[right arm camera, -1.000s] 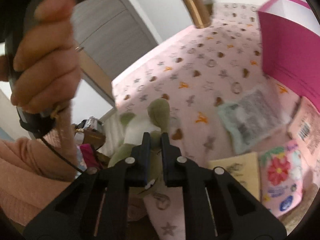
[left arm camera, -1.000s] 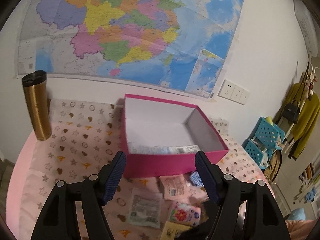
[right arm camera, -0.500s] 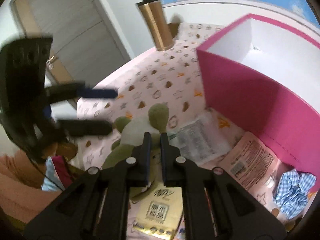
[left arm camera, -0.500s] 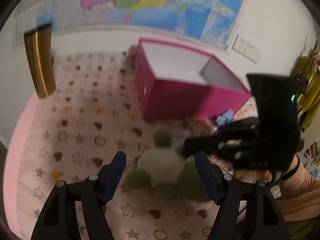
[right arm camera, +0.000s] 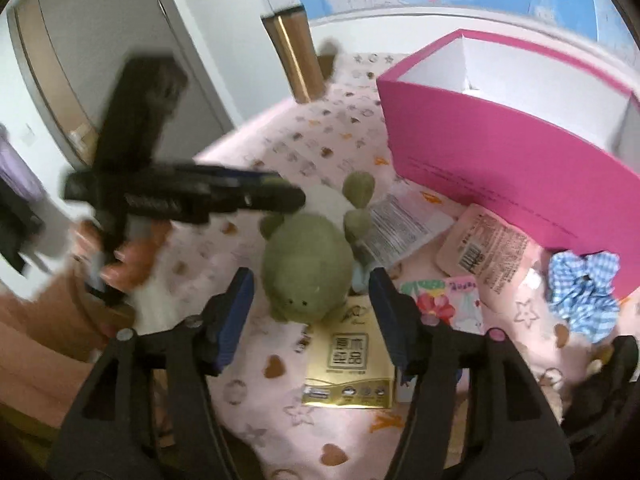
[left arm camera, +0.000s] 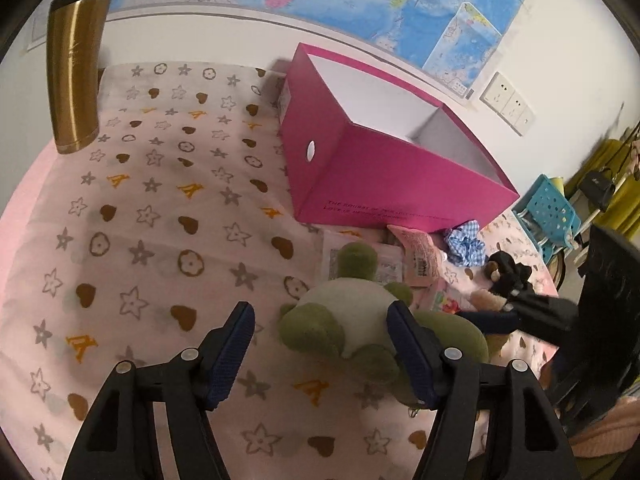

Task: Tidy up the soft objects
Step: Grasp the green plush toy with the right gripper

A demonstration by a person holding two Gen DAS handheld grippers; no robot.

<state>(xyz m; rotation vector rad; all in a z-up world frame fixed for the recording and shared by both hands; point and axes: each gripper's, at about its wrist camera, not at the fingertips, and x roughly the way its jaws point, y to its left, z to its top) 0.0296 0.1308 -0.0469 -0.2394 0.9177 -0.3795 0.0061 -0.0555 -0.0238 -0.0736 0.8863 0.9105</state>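
A green and white plush turtle (left arm camera: 348,316) lies on the pink patterned bedspread (left arm camera: 160,208), in front of an open pink box (left arm camera: 384,168). My left gripper (left arm camera: 320,344) is open, its jaws low beside the turtle's white belly. My right gripper (right arm camera: 310,300) is open, with the turtle's green head (right arm camera: 304,268) just ahead between its jaws. The pink box (right arm camera: 500,152) also shows in the right wrist view. A blue checked scrunchie (right arm camera: 580,288) and flat soft packets (right arm camera: 480,248) lie by the box. The left gripper also shows from the side in the right wrist view (right arm camera: 224,196).
A gold tumbler (left arm camera: 76,72) stands at the back left by the wall. A gold packet (right arm camera: 352,364) and a flowered packet (right arm camera: 440,304) lie near the bed's edge. A dark plush toy (left arm camera: 504,272) lies at the right. A blue basket (left arm camera: 548,212) stands off the bed.
My right gripper has opened and let go of the turtle, which now lies on the bedspread. My left gripper has swung down over the turtle.
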